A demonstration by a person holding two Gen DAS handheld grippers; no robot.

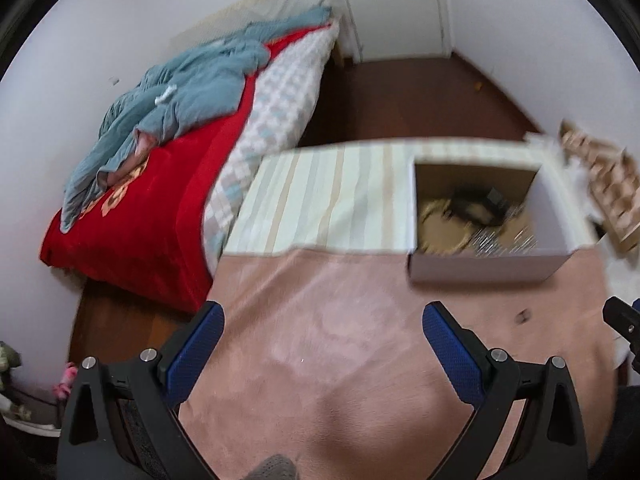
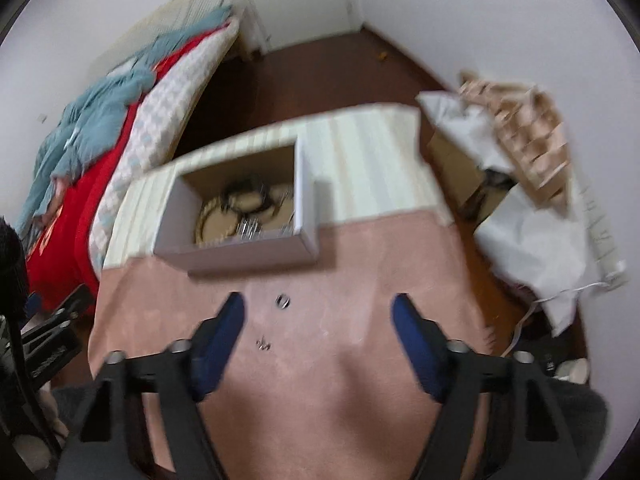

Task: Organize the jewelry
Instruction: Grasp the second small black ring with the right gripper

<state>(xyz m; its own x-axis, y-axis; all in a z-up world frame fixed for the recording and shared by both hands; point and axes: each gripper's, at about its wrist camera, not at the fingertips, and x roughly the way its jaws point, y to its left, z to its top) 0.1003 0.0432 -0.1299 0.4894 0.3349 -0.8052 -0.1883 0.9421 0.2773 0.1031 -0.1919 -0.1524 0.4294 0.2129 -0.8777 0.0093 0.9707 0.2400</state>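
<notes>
Blue-padded right gripper [image 2: 318, 312] open, empty, over pink cloth [image 2: 320, 400] on desk. Small ring [image 2: 283, 301] between fingertips, toward 11 o'clock; tiny earring-like piece [image 2: 263, 345] nearer. Jewelry box [image 2: 240, 256] beyond, 11 o'clock. Left gripper [image 1: 322, 320] open, empty, farther.

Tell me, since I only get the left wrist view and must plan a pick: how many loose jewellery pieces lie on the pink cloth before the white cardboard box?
Observer: Two: a small silver ring-like piece and, nearer the camera, a tiny silver piece that your view misses.
Operator: Is the right hand-held gripper holding anything?
Observer: No. The right hand-held gripper is open and empty, and both pieces lie clear of its blue pads.
</notes>
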